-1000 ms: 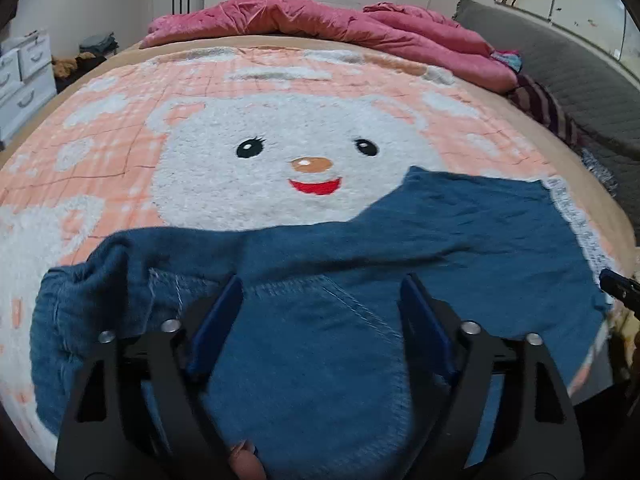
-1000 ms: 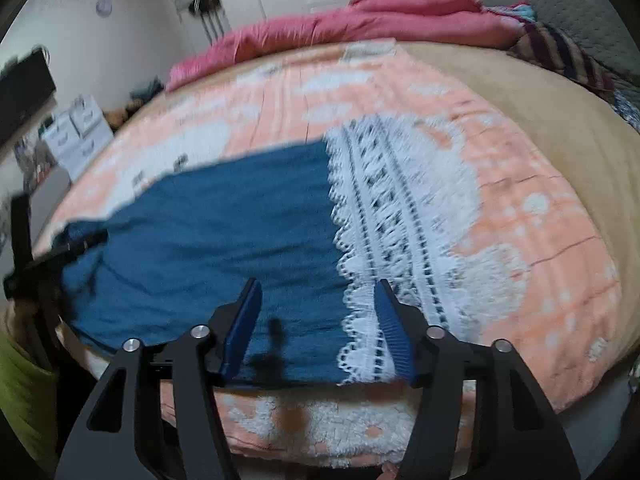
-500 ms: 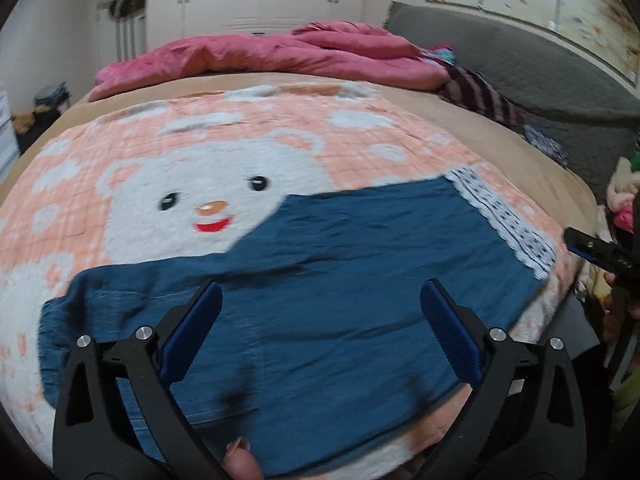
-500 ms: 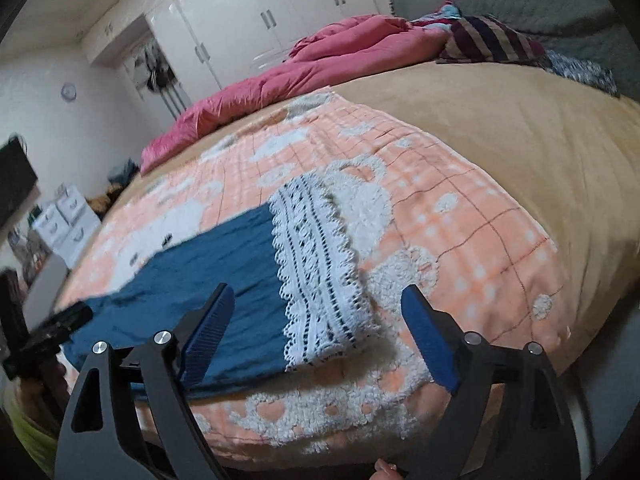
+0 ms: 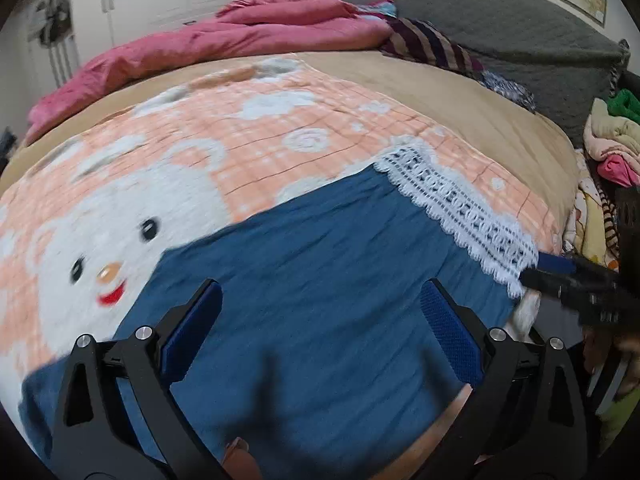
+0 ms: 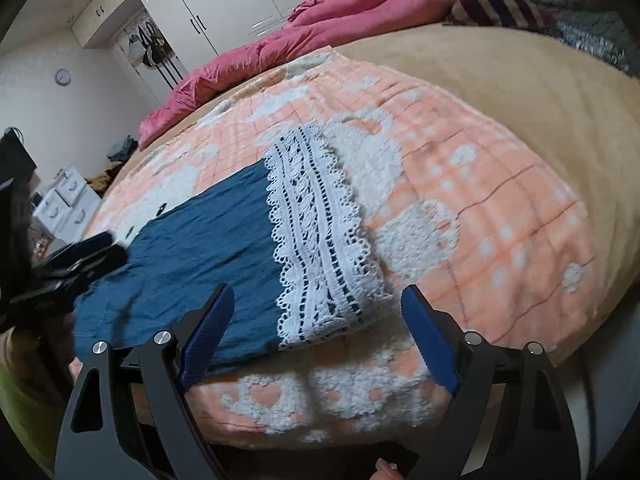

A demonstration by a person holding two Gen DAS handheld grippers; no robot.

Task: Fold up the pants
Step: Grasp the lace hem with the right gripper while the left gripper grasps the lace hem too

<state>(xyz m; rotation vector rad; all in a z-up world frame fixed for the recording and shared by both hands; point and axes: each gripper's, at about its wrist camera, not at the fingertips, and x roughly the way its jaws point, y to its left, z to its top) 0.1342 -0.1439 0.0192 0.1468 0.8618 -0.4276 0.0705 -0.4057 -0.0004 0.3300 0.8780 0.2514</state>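
A: Starting at the left, what do you see?

B: A white dresser (image 6: 66, 204) by the wall, then the bed with its peach blanket (image 5: 256, 136) bearing a white cartoon face. The blue pants (image 5: 320, 280) lie flat across the near edge of that blanket, folded lengthwise so the legs are stacked.

A: And the left claw (image 5: 320, 328)?

B: It hangs above the middle of the pants, fingers spread wide apart, nothing between the pads. The denim shows clear between them, a bit blurred.

A: Moving right?

B: The pants end in a white lace hem (image 6: 320, 240), lying on the blanket near the bed's front edge. The right claw (image 6: 316, 336) hovers just over that hem's near corner, fingers also well apart, gripping nothing. In the left wrist view one of its fingertips sits just beside the lace corner; whether it touches I cannot tell.

A: Farther right and back?

B: A pink quilt (image 5: 224, 40) is bunched along the far side of the bed, with a striped cloth (image 5: 424, 44) next to it. Beyond the bed's right end is a heap of clothes (image 5: 612, 136).
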